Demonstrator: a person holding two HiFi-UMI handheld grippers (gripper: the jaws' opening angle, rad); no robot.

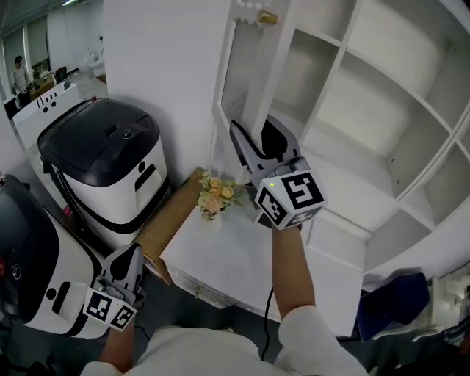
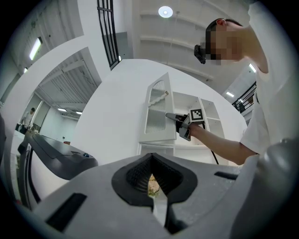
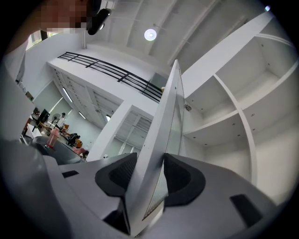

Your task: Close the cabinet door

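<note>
The white cabinet door (image 1: 242,66) with a ribbed glass panel stands open, hinged beside the open shelves (image 1: 382,110). A gold knob (image 1: 266,16) shows near its top. My right gripper (image 1: 253,136) reaches up to the door's lower edge. In the right gripper view the door edge (image 3: 161,140) runs between the two dark pads, which press on both faces. My left gripper (image 1: 128,257) hangs low at the left, away from the cabinet, jaws together and holding nothing. The left gripper view shows its closed tips (image 2: 152,179) and, farther off, the right gripper (image 2: 180,122) at the door (image 2: 156,112).
A small bunch of flowers (image 1: 217,194) stands on the low white unit (image 1: 235,257) under the door. A cardboard box (image 1: 172,213) leans beside it. Black-and-white machines (image 1: 103,161) stand at the left. A dark blue bin (image 1: 393,301) sits at the lower right.
</note>
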